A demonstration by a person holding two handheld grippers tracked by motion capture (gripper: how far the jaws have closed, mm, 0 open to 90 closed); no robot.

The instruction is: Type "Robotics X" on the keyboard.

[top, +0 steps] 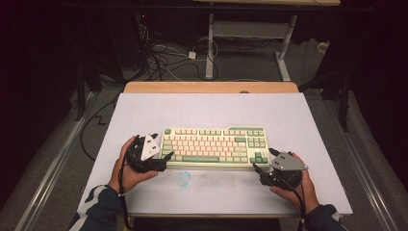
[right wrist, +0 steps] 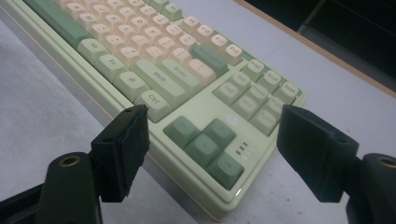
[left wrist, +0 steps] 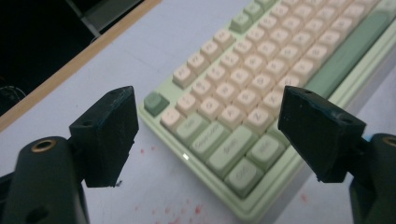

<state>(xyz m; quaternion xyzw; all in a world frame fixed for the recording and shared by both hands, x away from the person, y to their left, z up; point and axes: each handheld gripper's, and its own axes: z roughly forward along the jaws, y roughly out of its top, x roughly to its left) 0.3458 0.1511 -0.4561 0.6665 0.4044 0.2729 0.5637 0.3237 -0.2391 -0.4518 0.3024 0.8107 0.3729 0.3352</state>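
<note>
Pale green plastic keyboard with cream and green keycaps (top: 214, 147) lies flat near the front middle of the white surface (top: 288, 115). Left hand-held gripper (top: 166, 157) sits at the keyboard's left end, jaws spread wide around its near left corner without touching it. Right hand-held gripper (top: 262, 160) sits at the right end, jaws likewise spread, framing the dark green arrow keys (right wrist: 203, 142).

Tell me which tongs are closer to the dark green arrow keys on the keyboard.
The right tongs. They sit open at the keyboard's right front corner, right beside the arrow keys. The left tongs are open at the opposite, left end, the keyboard's whole length away.
</note>
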